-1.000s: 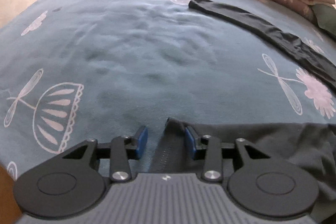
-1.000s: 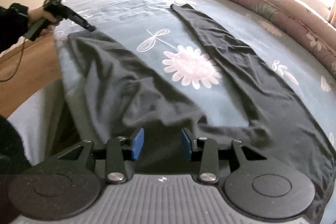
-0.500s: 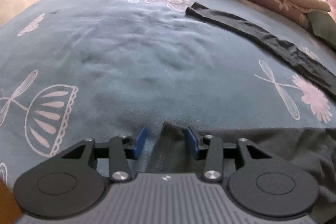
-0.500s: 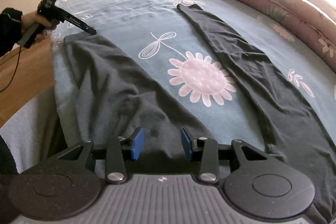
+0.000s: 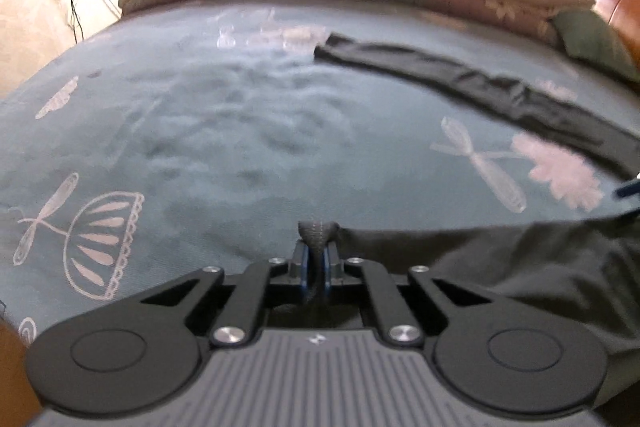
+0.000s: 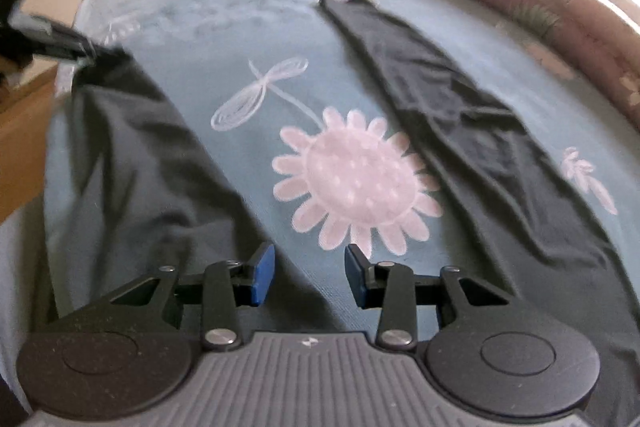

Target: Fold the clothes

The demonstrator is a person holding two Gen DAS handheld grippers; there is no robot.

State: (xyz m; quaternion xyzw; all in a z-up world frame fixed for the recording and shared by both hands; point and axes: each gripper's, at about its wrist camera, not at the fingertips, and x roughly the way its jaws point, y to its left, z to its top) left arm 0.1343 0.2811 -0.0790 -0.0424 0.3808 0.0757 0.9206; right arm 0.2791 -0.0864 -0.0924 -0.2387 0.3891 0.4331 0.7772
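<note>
dark ribbed trouser hem (image 5: pixel 318 233) bunches between left hand-held gripper (image 5: pixel 316 263) pads.

Each matte black two-finger claw, left (image 5: pixel 315 269) and right (image 6: pixel 309 274), has blue rubber fingertip pads (image 6: pixel 262 274), angular black linkage arms with silver screws, two round black discs, and a ribbed grey housing bearing a small white logo.

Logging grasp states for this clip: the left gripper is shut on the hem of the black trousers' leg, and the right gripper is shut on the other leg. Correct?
Not quite. The left gripper is indeed shut on the hem of the black trousers, but the right gripper is open: the right wrist view shows its blue pads apart, with nothing pinched between them, above the blue bedspread.
</note>
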